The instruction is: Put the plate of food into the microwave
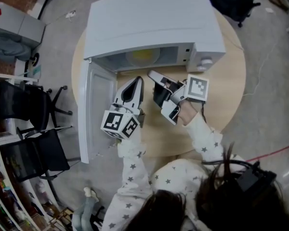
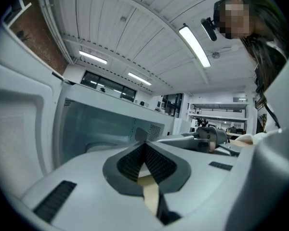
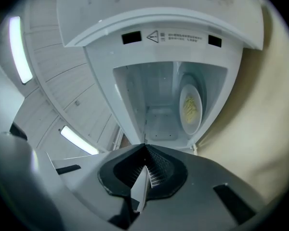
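- A round wooden table [image 1: 231, 76] stands on a grey floor [image 1: 272, 71] and carries a white microwave [image 1: 149, 18].
- The microwave's door [image 1: 98, 109] hangs wide open to the left, reaching past the table's edge.
- The plate of food [image 1: 142, 57] sits inside the microwave, on the floor of the cavity; the food on it is yellow.
- The left gripper [image 1: 137, 81] is over the table, just in front of the open cavity and beside the door. Its jaws are pressed together with nothing between them.
- The right gripper [image 1: 153, 75] is close beside the left one and points at the cavity. Its jaws also meet tip to tip and pinch nothing.
- Black office chairs [image 1: 19, 105] stand to the left of the table, with a grey box [image 1: 17, 25] further back.
- Long strip lights [image 2: 195, 44] run along a ribbed white ceiling.
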`<state>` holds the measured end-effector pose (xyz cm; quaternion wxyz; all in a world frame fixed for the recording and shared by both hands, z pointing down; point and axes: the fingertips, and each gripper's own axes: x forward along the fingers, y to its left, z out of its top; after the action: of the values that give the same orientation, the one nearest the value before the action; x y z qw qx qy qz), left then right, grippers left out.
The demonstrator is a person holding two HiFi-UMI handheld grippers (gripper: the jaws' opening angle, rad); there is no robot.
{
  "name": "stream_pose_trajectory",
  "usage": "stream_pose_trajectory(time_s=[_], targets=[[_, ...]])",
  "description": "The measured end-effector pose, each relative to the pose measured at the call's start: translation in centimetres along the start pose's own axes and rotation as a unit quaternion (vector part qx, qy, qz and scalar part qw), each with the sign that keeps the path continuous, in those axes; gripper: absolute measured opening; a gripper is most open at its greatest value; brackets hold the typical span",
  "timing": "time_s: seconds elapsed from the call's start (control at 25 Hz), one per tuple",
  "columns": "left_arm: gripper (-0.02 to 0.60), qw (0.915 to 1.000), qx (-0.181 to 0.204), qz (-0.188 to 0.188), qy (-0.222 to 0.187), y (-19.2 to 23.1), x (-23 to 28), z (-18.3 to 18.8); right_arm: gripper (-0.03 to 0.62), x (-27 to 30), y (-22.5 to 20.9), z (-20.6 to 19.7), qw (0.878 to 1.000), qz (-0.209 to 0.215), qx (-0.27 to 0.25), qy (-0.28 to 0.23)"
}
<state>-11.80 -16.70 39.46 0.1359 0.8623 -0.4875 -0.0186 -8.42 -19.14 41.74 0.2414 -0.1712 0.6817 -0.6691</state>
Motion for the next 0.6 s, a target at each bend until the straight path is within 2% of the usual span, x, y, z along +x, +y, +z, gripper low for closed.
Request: stream_pose_trajectory(time_s=[0.16,0.6], targets=[[-0.003,0.9998,-0.006,-0.019,0.004,-0.7,-1.1,0.8,0.006,-0.2,1.5,-0.9,0.999,0.027,0.02,0.021],[-0.003,0.9986,-0.006,-0.048,-0.021,-5.2,-4.2,5.5,0.006,-4.0,7.1,-2.9,0.995,0.066,-0.021,0.067]])
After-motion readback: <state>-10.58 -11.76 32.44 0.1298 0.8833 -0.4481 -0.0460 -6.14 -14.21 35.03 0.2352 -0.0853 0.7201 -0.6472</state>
